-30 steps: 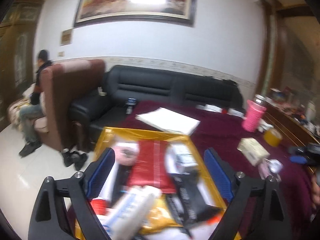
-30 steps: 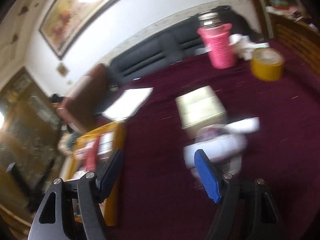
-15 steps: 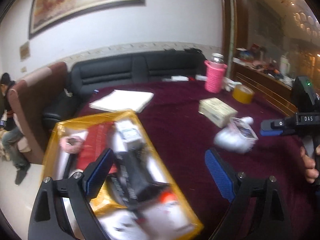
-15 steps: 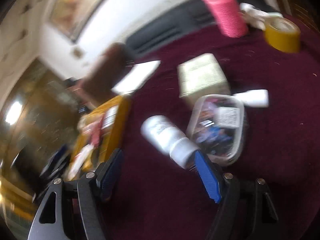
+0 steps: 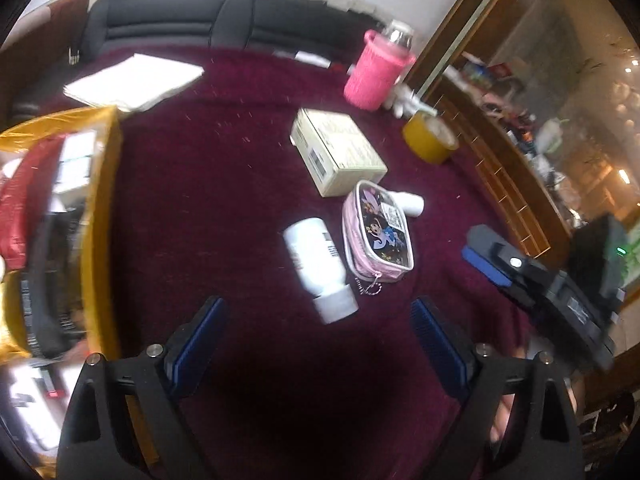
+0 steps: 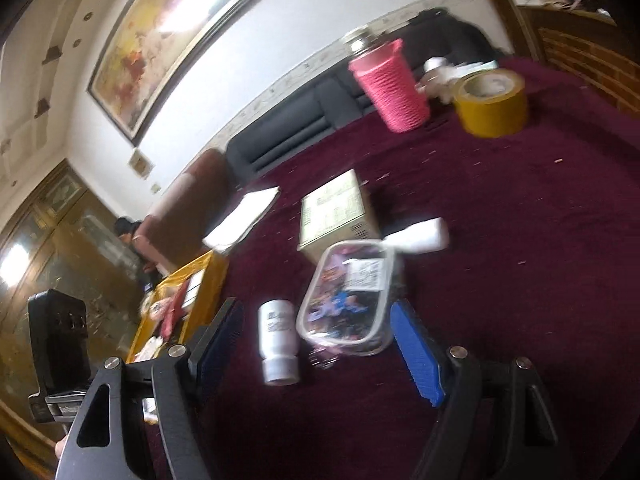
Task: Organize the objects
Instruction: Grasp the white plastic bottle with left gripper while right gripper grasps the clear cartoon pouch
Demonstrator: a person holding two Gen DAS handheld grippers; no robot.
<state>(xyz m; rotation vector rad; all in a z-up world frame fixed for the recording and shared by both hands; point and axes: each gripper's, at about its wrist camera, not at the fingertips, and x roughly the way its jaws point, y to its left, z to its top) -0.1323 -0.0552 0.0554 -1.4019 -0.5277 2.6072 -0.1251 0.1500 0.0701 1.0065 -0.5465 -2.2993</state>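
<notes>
Only right wrist view shows seated person (image 6: 127, 232), wall painting (image 6: 160, 46).

Dim indoor light, motion blur throughout; glare whitens the framed painting (image 6: 160, 40) at eleven o'clock, fisheye bending and black vignette darkening every edge.

No text legible: print on white bottle (image 5: 316, 260), label on cartoon pouch (image 5: 378, 232), barcode on cream box (image 5: 336, 150) all too blurred to read.
</notes>
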